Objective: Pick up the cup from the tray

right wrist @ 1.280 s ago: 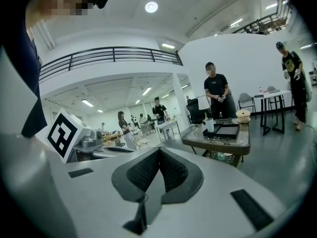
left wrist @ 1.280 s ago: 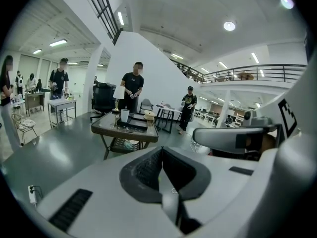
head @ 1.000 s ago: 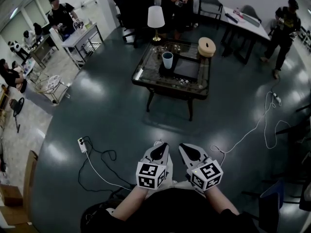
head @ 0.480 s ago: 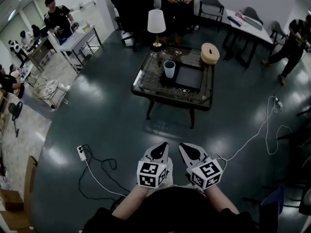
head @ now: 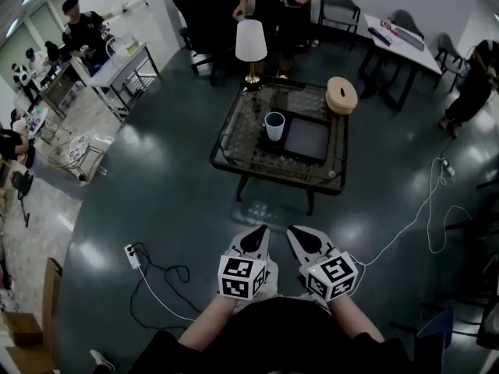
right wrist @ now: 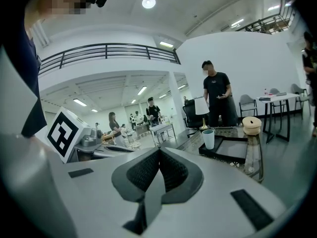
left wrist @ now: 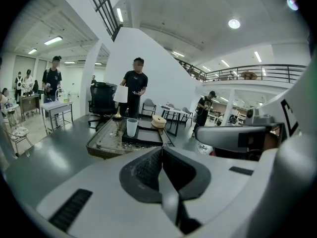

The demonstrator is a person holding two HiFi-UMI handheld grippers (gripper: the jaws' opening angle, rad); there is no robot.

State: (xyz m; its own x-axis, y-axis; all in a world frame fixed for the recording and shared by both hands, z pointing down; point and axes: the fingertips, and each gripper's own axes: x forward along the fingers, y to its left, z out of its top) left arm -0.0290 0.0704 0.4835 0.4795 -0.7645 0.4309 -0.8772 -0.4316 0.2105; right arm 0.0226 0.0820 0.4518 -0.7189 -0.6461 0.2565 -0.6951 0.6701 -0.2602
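Both grippers sit low in front of me, side by side. The left gripper point(head: 256, 235) has its jaws clenched tight with nothing between them. The right gripper point(head: 297, 238) is the same, closed and empty. Well ahead across the dark glossy floor point(head: 168, 197), the pale, light-blue cup point(head: 274, 126) stands upright at the left end of the flat black rectangular tray point(head: 309, 139) on the glass-topped, dark-framed coffee table point(head: 235, 137). A white-shaded brass lamp point(head: 250, 41) stands at the table's far edge, beyond the cup.
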